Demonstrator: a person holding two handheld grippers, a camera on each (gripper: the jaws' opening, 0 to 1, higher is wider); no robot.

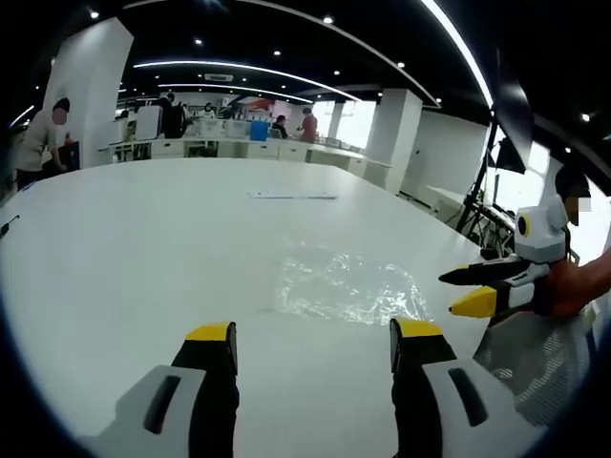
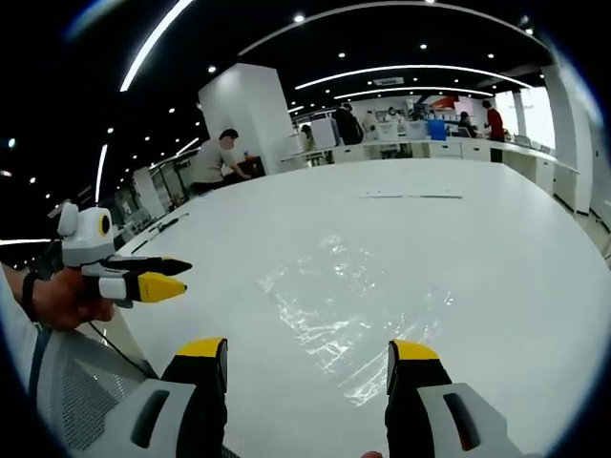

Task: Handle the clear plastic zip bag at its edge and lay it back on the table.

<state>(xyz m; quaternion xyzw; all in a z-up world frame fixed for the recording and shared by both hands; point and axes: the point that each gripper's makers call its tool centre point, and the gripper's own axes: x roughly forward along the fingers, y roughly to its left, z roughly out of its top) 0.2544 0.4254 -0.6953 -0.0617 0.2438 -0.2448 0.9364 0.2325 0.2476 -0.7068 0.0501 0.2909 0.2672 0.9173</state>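
The clear plastic zip bag lies flat and crinkled on the white table, ahead of my left gripper, whose jaws stand wide apart with nothing between them. In the left gripper view the right gripper comes in from the right, just off the bag's right edge, jaws slightly parted and not touching it. In the right gripper view the bag spreads ahead of my open right gripper, and the left gripper hovers at the left, apart from the bag.
A long thin strip lies farther across the table. A mesh chair back sits by the near edge. People stand among desks and a white pillar at the room's far side.
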